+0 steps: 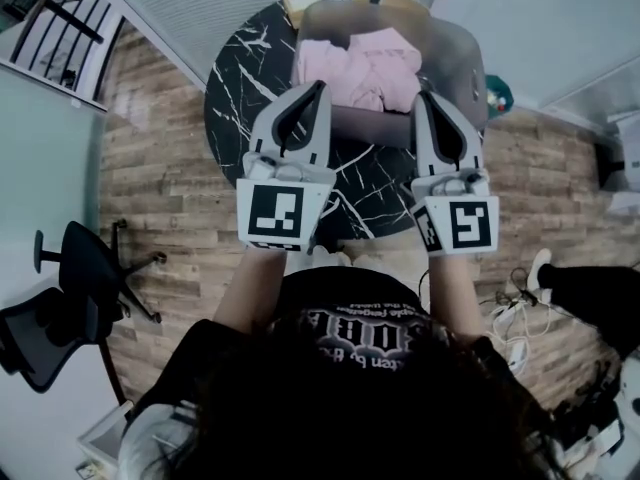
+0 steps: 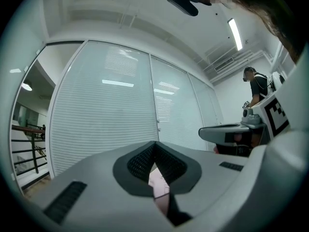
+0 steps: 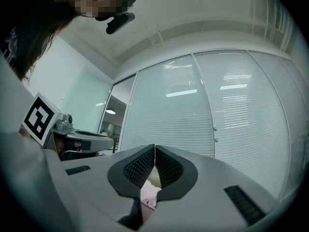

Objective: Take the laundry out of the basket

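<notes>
The pink laundry (image 1: 365,68) lies heaped in the grey basket (image 1: 460,53) on the far part of the round tabletop (image 1: 232,98), straight ahead of both tongs. The left tongs (image 1: 320,86) and right tongs (image 1: 420,95) are each pressed together on nothing. Their tips flank the heap's near edge, which spreads left to right. Neither looks clearly nearer.
</notes>
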Action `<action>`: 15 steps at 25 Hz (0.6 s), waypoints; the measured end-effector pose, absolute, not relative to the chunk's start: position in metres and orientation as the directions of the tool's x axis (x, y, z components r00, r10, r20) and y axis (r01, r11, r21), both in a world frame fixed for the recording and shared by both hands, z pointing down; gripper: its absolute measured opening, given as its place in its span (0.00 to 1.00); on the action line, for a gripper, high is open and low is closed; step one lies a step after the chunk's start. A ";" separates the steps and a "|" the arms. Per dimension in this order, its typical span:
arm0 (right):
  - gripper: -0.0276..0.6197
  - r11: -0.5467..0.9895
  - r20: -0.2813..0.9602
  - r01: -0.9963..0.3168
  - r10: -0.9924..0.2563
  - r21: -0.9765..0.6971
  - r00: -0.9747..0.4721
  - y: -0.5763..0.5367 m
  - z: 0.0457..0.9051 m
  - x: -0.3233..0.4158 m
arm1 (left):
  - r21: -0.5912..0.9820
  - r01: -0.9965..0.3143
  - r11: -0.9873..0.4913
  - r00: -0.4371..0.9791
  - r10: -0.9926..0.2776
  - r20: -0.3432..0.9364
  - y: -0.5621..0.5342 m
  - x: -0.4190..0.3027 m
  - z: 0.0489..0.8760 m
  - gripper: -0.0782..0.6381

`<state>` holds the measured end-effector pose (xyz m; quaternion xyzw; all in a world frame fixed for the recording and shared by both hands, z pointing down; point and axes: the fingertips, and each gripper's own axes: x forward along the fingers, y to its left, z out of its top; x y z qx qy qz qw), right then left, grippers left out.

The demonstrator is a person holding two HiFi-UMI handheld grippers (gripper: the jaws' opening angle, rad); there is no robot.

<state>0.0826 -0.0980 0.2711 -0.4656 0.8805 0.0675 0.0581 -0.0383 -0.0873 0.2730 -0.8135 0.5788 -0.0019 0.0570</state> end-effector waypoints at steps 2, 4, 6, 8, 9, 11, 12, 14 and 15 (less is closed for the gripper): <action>0.09 0.552 -0.167 -0.831 -0.815 0.063 -0.554 -0.108 0.270 0.078 | -0.097 -0.939 -0.330 0.337 -0.939 -0.067 -0.098 -0.043 0.271 0.11; 0.09 0.547 -0.167 -0.835 -0.819 0.062 -0.549 -0.117 0.270 0.073 | -0.094 -0.937 -0.336 0.343 -0.937 -0.070 -0.107 -0.048 0.269 0.11; 0.09 0.543 -0.167 -0.838 -0.822 0.063 -0.545 -0.125 0.269 0.068 | -0.093 -0.935 -0.343 0.350 -0.934 -0.073 -0.115 -0.053 0.268 0.11; 0.09 0.538 -0.168 -0.840 -0.824 0.066 -0.541 -0.131 0.267 0.063 | -0.092 -0.932 -0.349 0.357 -0.931 -0.076 -0.122 -0.058 0.267 0.11; 0.09 0.536 -0.169 -0.842 -0.825 0.067 -0.539 -0.134 0.266 0.060 | -0.092 -0.931 -0.353 0.360 -0.930 -0.078 -0.125 -0.060 0.266 0.11; 0.09 0.530 -0.171 -0.845 -0.828 0.070 -0.533 -0.139 0.265 0.057 | -0.091 -0.930 -0.357 0.364 -0.928 -0.080 -0.130 -0.064 0.265 0.11; 0.09 0.527 -0.173 -0.847 -0.829 0.071 -0.531 -0.142 0.264 0.055 | -0.090 -0.929 -0.359 0.366 -0.927 -0.081 -0.132 -0.067 0.264 0.11; 0.09 0.523 -0.176 -0.849 -0.831 0.074 -0.527 -0.146 0.262 0.052 | -0.090 -0.928 -0.361 0.368 -0.926 -0.085 -0.137 -0.070 0.263 0.11; 0.09 0.522 -0.175 -0.850 -0.832 0.075 -0.526 -0.148 0.262 0.051 | -0.092 -0.928 -0.362 0.369 -0.925 -0.087 -0.139 -0.071 0.262 0.11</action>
